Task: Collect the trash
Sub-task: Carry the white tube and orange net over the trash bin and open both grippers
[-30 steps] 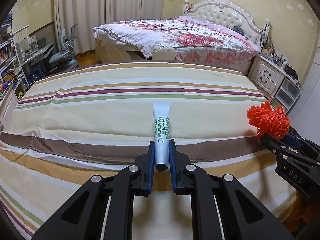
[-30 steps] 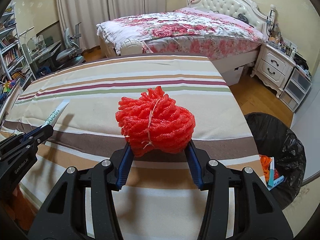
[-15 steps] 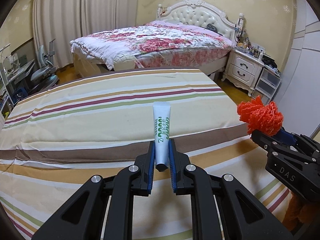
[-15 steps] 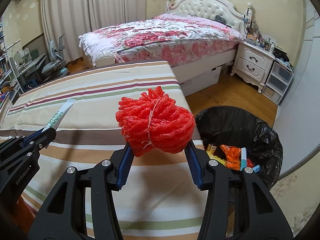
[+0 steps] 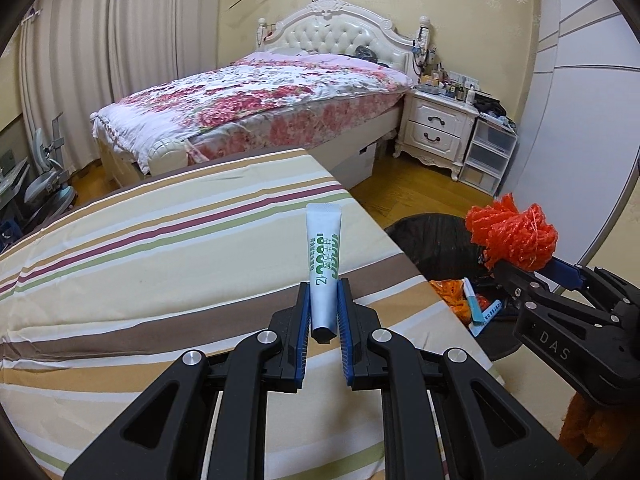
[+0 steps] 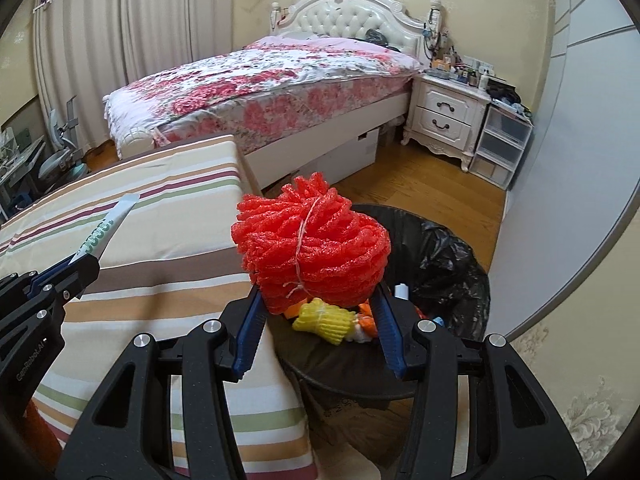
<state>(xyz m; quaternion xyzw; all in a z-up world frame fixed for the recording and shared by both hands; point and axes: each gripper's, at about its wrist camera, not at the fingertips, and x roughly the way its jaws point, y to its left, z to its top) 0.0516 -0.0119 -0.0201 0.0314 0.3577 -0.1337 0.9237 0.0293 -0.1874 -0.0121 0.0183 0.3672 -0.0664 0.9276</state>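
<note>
My left gripper (image 5: 323,292) is shut on a white tube with green print (image 5: 323,256), which stands up between the blue pads over the striped tablecloth (image 5: 160,248) near its right edge. My right gripper (image 6: 318,300) is shut on a red foam net bundle (image 6: 312,240) and hangs over the bin lined with a black bag (image 6: 448,264) beside the table. In the bin lie a yellow net (image 6: 324,318) and other scraps. In the left wrist view the red bundle (image 5: 510,236) and the bin (image 5: 432,236) show at the right.
A bed with a floral cover (image 5: 256,104) stands behind the table. A white nightstand (image 5: 436,128) and clear plastic drawers (image 5: 488,152) line the far right wall. Wooden floor (image 6: 420,184) lies between bed and bin. A chair (image 5: 44,184) is at far left.
Both grippers have swung to the right along the table with their loads. The bin has come into both views, and the red bundle now hangs over it.
</note>
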